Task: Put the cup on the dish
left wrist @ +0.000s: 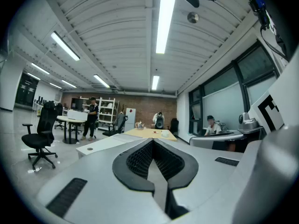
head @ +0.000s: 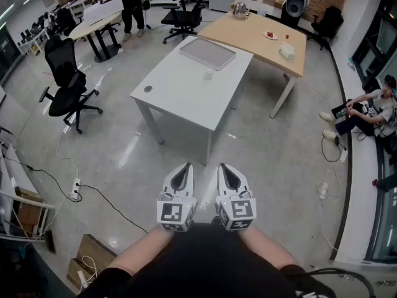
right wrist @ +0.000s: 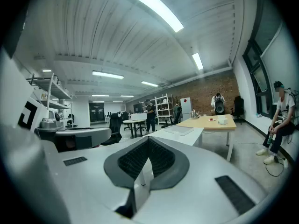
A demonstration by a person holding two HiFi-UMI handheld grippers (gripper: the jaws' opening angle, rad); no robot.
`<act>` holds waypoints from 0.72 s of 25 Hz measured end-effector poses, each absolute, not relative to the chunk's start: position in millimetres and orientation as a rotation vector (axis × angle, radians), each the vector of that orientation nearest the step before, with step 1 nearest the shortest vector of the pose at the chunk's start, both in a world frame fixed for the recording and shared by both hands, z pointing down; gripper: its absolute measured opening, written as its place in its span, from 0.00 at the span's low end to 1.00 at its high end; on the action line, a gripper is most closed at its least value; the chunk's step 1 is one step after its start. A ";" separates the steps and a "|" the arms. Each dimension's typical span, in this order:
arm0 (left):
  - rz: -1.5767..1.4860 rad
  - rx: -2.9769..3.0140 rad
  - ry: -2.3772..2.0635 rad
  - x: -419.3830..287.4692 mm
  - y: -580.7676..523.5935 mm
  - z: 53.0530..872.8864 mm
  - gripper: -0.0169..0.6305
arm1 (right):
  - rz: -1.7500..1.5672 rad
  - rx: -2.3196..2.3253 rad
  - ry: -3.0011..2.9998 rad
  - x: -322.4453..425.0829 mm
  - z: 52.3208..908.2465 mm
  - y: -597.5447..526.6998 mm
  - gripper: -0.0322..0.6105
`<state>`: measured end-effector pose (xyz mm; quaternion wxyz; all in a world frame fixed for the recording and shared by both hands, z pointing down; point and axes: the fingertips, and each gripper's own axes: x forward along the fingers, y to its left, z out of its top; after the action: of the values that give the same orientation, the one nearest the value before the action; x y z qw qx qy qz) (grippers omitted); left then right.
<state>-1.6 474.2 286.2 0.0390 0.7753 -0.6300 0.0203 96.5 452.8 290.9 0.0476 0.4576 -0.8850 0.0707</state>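
A small pale cup (head: 208, 74) stands on the white table (head: 180, 98), just in front of a flat grey rectangular tray (head: 207, 53). A small dark round thing (head: 147, 89) lies near the table's left corner; I cannot tell whether it is a dish. Both grippers are held close to the person's body, well short of the table. My left gripper (head: 188, 165) and right gripper (head: 221, 165) are side by side, each shut with nothing between the jaws. From the right gripper (right wrist: 148, 139) the tray (right wrist: 177, 129) shows far ahead. The left gripper (left wrist: 152, 140) faces the white table (left wrist: 100, 143).
A wooden table (head: 260, 39) with a kettle (head: 240, 8), a plate and a white box stands behind. Black office chairs (head: 65, 85) are at left and at the back. One person (head: 131, 5) stands at the back left, another (head: 372, 107) sits at right. Cables and a power strip (head: 75, 188) lie on the floor.
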 end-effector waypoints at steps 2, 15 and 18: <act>0.058 2.376 -1.931 -3.1 475.4 286.1 0.04 | 0.218 1.395 -2.700 95.0 290.5 454.0 0.07; 0.028 2.404 -1.886 -32.9 467.7 290.8 0.04 | 0.199 1.420 -2.670 67.9 294.0 448.8 0.07; 0.007 2.393 -1.874 -43.8 463.1 292.4 0.04 | 0.212 1.458 -2.667 63.1 297.7 444.9 0.07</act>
<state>-43.8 463.1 292.4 0.0512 0.7863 -0.6158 0.0022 63.1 444.9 297.7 0.0475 0.4779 -0.8743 0.0696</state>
